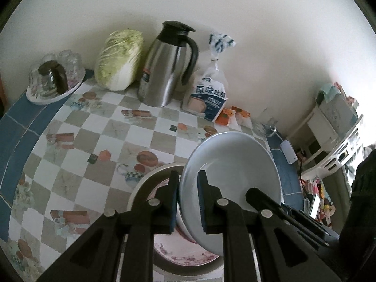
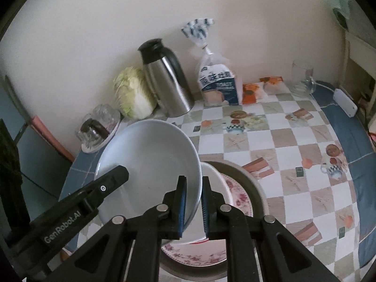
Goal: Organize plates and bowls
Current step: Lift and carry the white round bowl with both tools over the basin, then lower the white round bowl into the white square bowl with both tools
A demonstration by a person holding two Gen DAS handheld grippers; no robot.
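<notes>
A pale blue bowl (image 1: pixel 230 169) hangs tilted above the table, held by both grippers at opposite sides of its rim. My left gripper (image 1: pixel 189 181) is shut on its left rim. My right gripper (image 2: pixel 193 183) is shut on the right rim of the same bowl (image 2: pixel 148 155). In the right wrist view the left gripper's fingers (image 2: pixel 115 176) reach in from the bowl's far side. Directly below lies a stack: a flower-patterned plate (image 2: pixel 239 197) on a wide grey plate (image 2: pixel 257 188), with a white bowl (image 2: pixel 215 181) on it. The stack is partly hidden by the held bowl.
On the checked tablecloth (image 1: pixel 141 141), along the wall, stand a steel thermos jug (image 1: pixel 164 70), a cabbage (image 1: pixel 119 61), a bag of toast (image 1: pixel 206 98) and a tray of upturned glasses (image 1: pixel 54 77). A glass (image 2: pixel 303 80) and a white adapter (image 2: pixel 345 103) lie at the far right.
</notes>
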